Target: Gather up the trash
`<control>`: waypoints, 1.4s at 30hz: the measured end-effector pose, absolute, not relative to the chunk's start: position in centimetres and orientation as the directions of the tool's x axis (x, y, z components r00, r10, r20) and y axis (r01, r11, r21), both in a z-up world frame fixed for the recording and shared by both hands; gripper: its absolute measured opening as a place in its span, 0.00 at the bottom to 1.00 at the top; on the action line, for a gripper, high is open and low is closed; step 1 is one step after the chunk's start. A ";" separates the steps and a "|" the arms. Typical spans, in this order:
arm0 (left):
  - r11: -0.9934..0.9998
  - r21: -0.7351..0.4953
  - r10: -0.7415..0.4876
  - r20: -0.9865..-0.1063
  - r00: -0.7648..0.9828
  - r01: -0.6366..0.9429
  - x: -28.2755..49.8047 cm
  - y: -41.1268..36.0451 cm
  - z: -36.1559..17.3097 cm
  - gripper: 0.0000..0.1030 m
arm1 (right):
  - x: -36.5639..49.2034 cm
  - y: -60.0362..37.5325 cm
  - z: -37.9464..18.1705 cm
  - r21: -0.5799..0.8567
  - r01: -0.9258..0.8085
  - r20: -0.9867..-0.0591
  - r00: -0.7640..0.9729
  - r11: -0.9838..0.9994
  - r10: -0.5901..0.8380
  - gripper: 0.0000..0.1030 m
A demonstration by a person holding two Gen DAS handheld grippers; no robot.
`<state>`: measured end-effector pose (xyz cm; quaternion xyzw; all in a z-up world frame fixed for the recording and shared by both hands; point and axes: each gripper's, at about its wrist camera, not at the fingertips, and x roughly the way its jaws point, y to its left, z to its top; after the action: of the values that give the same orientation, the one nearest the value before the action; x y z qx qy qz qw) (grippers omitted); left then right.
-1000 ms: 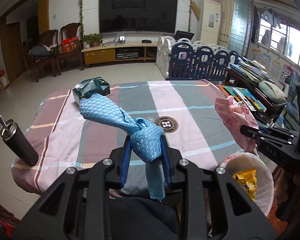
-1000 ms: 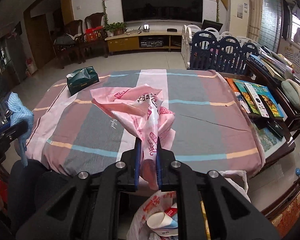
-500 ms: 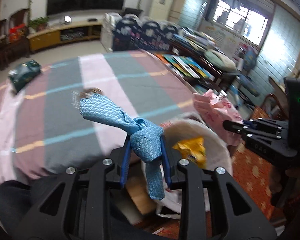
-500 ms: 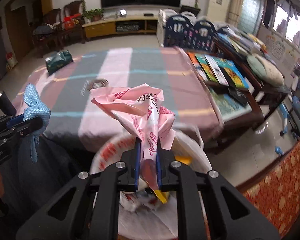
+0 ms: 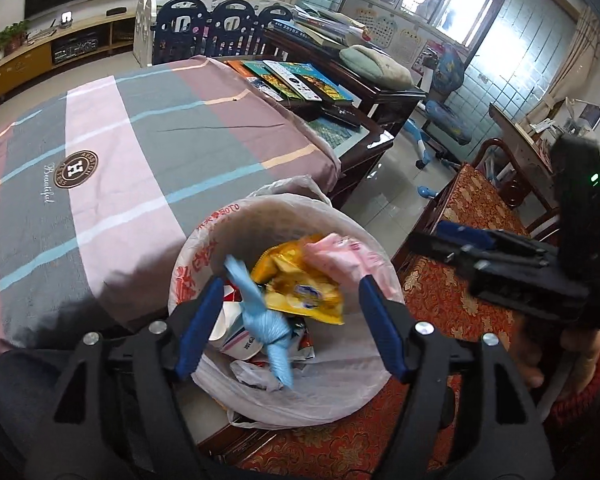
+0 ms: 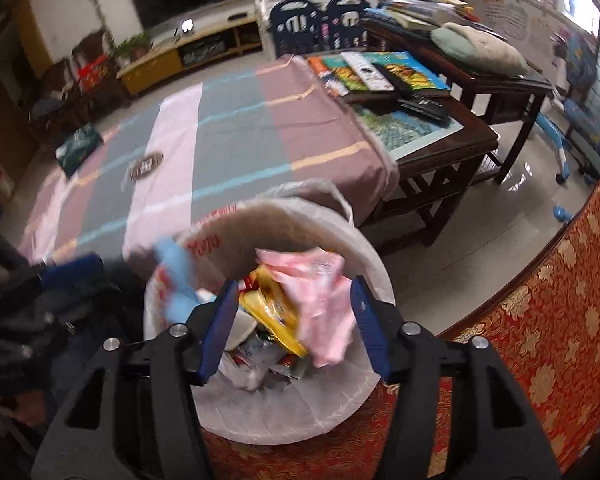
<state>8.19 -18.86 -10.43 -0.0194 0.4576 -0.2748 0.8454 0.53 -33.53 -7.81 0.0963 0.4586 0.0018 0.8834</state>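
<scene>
Left wrist view: the blue cloth [image 5: 260,312], clamped half a second ago, is now released between the left gripper [image 5: 290,320] fingers, whose jaws have just been opening. The pink bag [image 6: 320,300] is likewise let go by the right gripper [image 6: 294,322], its jaws just opened. Both grippers are tilted down over the lined bin [image 5: 340,396], where a yellow wrapper [image 5: 300,284] lies.

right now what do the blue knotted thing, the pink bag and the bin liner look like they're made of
Blue knotted thing: looks like a soft, matte cloth or nonwoven wipe; it keeps a twisted knot.
Pink bag: thin printed plastic film, crumpled into sharp creases with a slight sheen.
Bin liner: thin, translucent white plastic with red print, wrinkled over the rim.
</scene>
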 end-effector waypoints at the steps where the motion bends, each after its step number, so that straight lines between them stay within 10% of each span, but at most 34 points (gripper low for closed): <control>1: 0.874 -0.244 -0.437 -0.774 0.459 0.420 7.8 -18.1 -9.9 0.77 | 0.4 -33.6 -6.9 0.175 0.101 -0.803 0.590 0.979 0.082 0.65; 4: 0.944 -0.074 -0.255 -0.783 0.568 0.321 7.2 -17.0 -7.8 0.85 | -0.8 -32.2 -3.5 0.145 0.105 -0.766 0.641 0.984 0.044 0.83; 13: 0.986 0.114 -0.012 -0.683 0.730 0.123 4.2 -12.9 -0.7 0.93 | -3.1 -26.9 0.7 0.062 0.026 -0.743 0.668 0.998 0.029 0.91; 42: 0.997 0.072 0.017 -0.678 0.735 0.042 1.4 -9.3 1.0 0.97 | -3.5 -23.1 0.9 0.021 -0.043 -0.758 0.650 0.999 0.044 0.94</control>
<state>1.40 -9.28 1.00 0.0411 0.3641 -0.0067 0.9304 -3.54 -23.11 0.87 0.0008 0.4175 0.0239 0.9084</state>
